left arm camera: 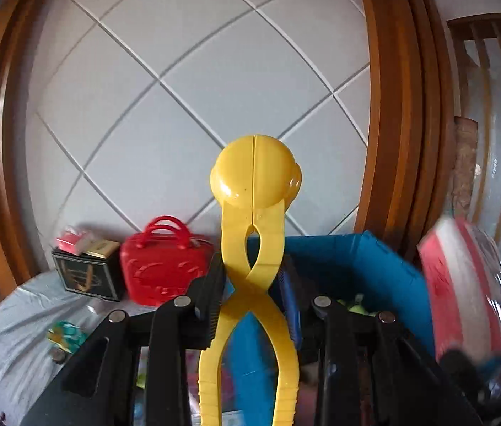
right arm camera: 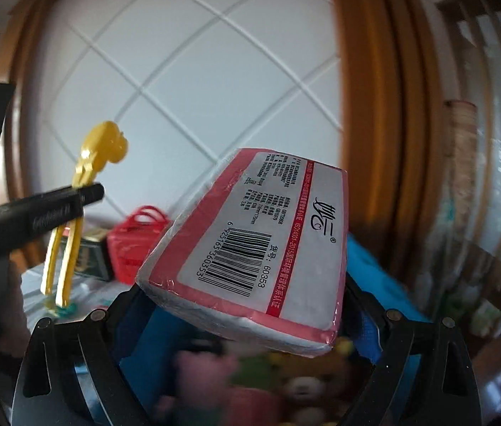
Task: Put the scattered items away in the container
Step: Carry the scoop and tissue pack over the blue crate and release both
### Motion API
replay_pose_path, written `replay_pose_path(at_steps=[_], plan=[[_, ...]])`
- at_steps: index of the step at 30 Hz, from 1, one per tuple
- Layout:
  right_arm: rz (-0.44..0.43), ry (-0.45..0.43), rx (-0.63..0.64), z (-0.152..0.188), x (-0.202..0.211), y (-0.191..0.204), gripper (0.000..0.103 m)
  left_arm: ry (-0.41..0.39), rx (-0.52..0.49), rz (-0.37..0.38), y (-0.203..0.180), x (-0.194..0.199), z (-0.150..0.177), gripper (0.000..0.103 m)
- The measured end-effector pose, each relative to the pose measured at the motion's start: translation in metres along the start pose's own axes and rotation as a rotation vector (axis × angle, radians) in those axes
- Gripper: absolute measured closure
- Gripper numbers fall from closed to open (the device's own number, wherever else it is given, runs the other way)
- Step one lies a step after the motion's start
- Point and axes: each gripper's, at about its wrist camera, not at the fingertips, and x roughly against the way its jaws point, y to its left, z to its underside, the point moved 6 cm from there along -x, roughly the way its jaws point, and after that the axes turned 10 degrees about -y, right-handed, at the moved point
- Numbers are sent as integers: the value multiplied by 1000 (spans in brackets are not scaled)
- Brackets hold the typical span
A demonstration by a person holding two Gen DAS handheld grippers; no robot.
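My left gripper [left arm camera: 250, 284] is shut on yellow plastic tongs [left arm camera: 256, 174] with a round ball-shaped head, holding them upright by the crossed arms. In the right wrist view the left gripper [right arm camera: 87, 195] and the tongs [right arm camera: 103, 147] show in the air at the left. My right gripper [right arm camera: 247, 294] is shut on a pink and white wrapped tissue pack [right arm camera: 261, 241], barcode side up, held above the blue container [right arm camera: 367, 266]. The pack [left arm camera: 463, 284] appears blurred at the right edge of the left wrist view. The blue container [left arm camera: 350, 259] stands just behind and below both grippers.
Soft toys [right arm camera: 286, 383] fill the container. On the pale cloth-covered table [left arm camera: 12, 337] stand a red toy handbag [left arm camera: 167, 269] and a black box [left arm camera: 87, 273] with a pink item on top; a small teal item [left arm camera: 67, 333] lies nearer. A wooden door frame [left arm camera: 392, 106] rises behind.
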Motion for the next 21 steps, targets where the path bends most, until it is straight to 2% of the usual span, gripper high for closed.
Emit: replay_pose_path(at_steps=[3,5,8,12,14,16,19,21], plan=[[43,52,-26,13,-12,-41,8,117,-20,40,-41,-37,19,73],[49,101,-38,27,-20,-58,8,311,-32,100,-70,-65,55,73],[47,215,-35,52,-43,-73,8,592,-78,151,-99,-85,116,73],[51,350,-9,86,-66,-82,9,796,-122,116,-112,-100,167,73],[33,429,-14,103,-80,-85,10,835,-162,103,-119,-104,181,73],[25,471,-4,113,-87,-85,12,825,-193,78,-119,-104,187,73],[31,503,40,125,-100,-83,13,830,-188,88,-121,-96,192,73],[28,510,39,122,-111,-100,13,834,-179,100,-120,-95,197,73]])
